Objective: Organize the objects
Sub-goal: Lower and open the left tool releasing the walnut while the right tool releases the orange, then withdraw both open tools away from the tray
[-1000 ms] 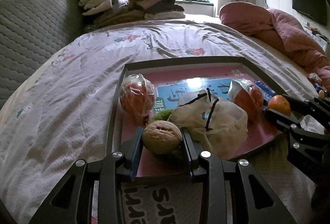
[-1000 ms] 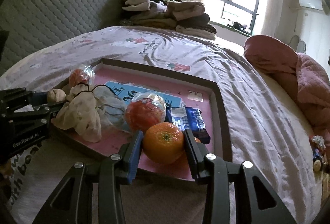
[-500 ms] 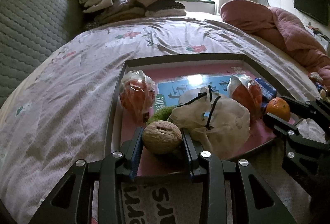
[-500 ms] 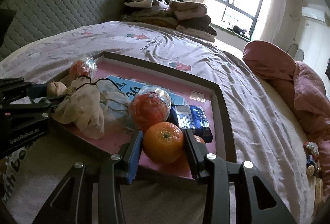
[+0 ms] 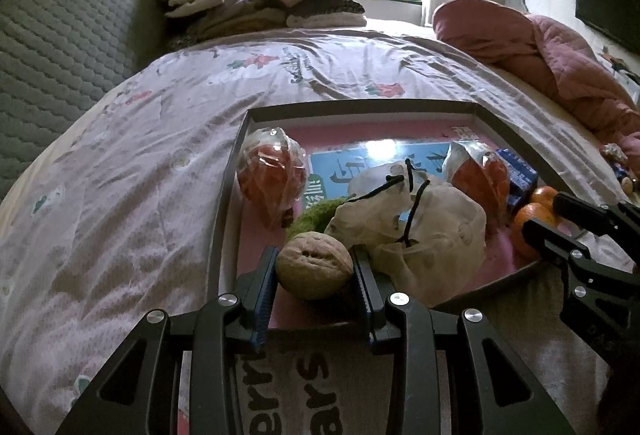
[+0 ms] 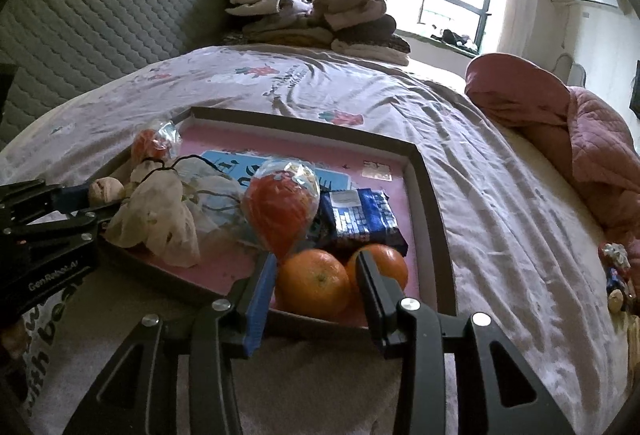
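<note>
Several items already lie in the tray (image 5: 224, 219) on the bed: two wrapped red fruits, a pale drawstring bag (image 5: 416, 231), a blue packet (image 6: 360, 219) and a second orange, so the sorting looks well advanced. Left tongs (image 5: 314, 267) are clamped on a walnut (image 5: 314, 265) over the tray's near corner, not yet set down. Right tongs (image 6: 316, 285) have just been opening (a gap shows at the right pad), the orange (image 6: 312, 283) sitting between the jaws on the tray floor, apparently released.
</note>
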Demonstrator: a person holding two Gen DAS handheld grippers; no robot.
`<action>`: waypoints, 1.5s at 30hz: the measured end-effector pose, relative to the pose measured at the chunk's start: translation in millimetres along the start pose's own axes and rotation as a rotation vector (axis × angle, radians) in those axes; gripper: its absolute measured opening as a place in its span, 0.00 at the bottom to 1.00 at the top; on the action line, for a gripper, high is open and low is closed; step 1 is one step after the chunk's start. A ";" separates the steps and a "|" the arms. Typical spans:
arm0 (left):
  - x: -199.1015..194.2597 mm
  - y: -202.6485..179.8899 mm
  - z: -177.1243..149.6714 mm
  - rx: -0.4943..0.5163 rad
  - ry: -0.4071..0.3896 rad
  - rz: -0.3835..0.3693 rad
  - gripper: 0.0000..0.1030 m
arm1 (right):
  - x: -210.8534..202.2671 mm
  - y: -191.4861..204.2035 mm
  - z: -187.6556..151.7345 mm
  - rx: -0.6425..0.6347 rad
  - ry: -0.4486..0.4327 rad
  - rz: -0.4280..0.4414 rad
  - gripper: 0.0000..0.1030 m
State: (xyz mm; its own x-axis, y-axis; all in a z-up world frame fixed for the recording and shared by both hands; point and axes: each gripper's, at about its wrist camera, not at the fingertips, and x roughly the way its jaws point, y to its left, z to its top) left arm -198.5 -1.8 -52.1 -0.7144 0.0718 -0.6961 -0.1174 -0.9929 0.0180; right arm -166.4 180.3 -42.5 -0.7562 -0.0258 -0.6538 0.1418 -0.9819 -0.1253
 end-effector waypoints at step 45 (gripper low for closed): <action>-45.6 9.4 -15.4 -0.034 -0.013 -0.005 0.60 | -64.2 -12.3 7.3 0.089 -0.070 0.045 0.58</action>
State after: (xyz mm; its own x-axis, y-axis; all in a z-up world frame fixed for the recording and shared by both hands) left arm -156.4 -15.9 -31.2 -0.7228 0.0781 -0.6867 -0.0979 -0.9951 -0.0102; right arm -124.3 192.7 6.4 -0.7934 -0.0799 -0.6034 0.1213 -0.9922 -0.0281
